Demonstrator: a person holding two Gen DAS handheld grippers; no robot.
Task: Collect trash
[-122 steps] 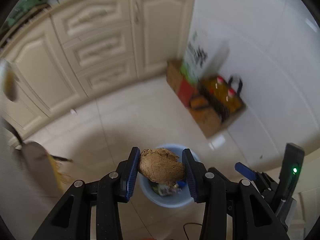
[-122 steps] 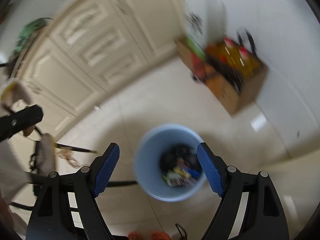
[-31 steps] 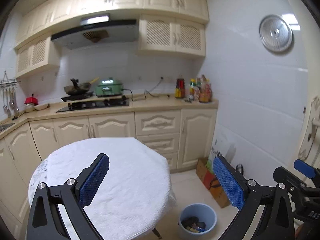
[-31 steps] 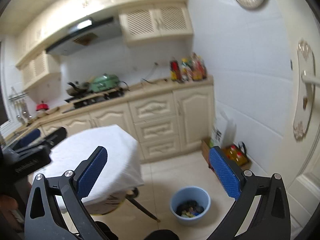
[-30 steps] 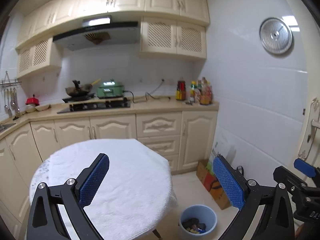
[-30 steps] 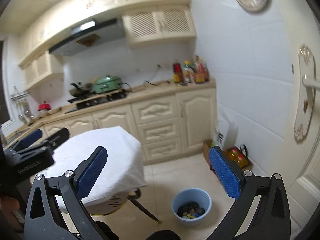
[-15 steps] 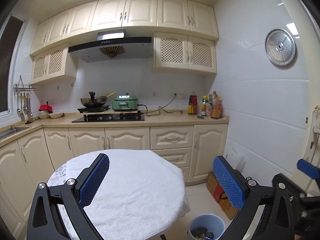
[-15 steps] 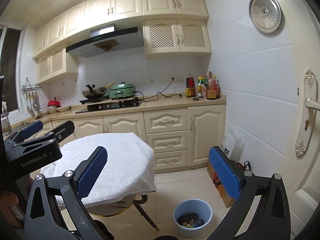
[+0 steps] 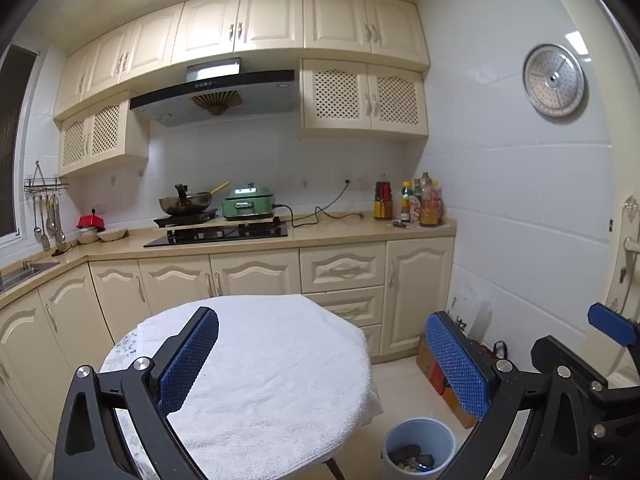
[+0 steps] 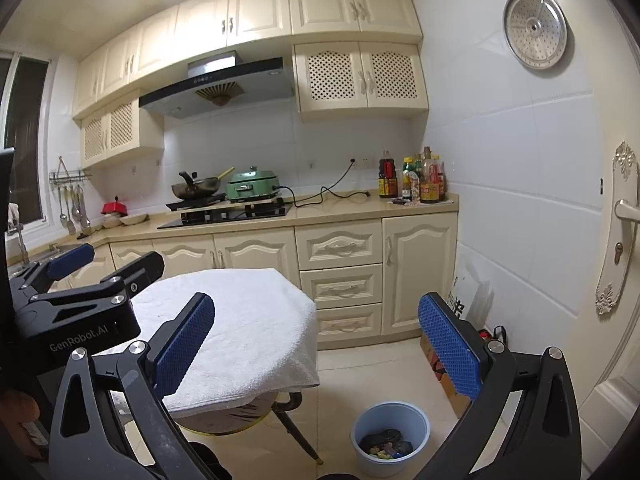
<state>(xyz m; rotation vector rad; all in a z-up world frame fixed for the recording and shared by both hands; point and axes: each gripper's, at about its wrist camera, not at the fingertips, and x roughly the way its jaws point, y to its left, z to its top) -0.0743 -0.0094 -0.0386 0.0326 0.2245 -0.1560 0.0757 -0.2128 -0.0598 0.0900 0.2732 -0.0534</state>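
Observation:
A light-blue bin [image 9: 420, 423] [image 10: 390, 405] stands on the floor right of the table, with dark and coloured trash [image 9: 412, 458] [image 10: 386, 446] inside it. My left gripper [image 9: 322, 360] is open with nothing between its blue pads, held high over the round table under a white towel [image 9: 272, 392] [image 10: 248, 320]. My right gripper [image 10: 316, 344] is also open and holds nothing, level with the table's right edge. In the right wrist view the left gripper [image 10: 108, 264] shows at the left. No trash shows on the towel.
A cardboard box [image 9: 436, 368] [image 10: 434, 356] of bottles sits against the right wall behind the bin. Cream cabinets [image 9: 340, 276] and a counter with a stove run along the back. A door [image 10: 616, 240] is at the far right. Table legs [image 10: 298, 432] stand near the bin.
Four seconds ago my left gripper held a brown lump over the bin; now it is open and holds nothing. Both grippers have risen and tilted up from the bin to the kitchen.

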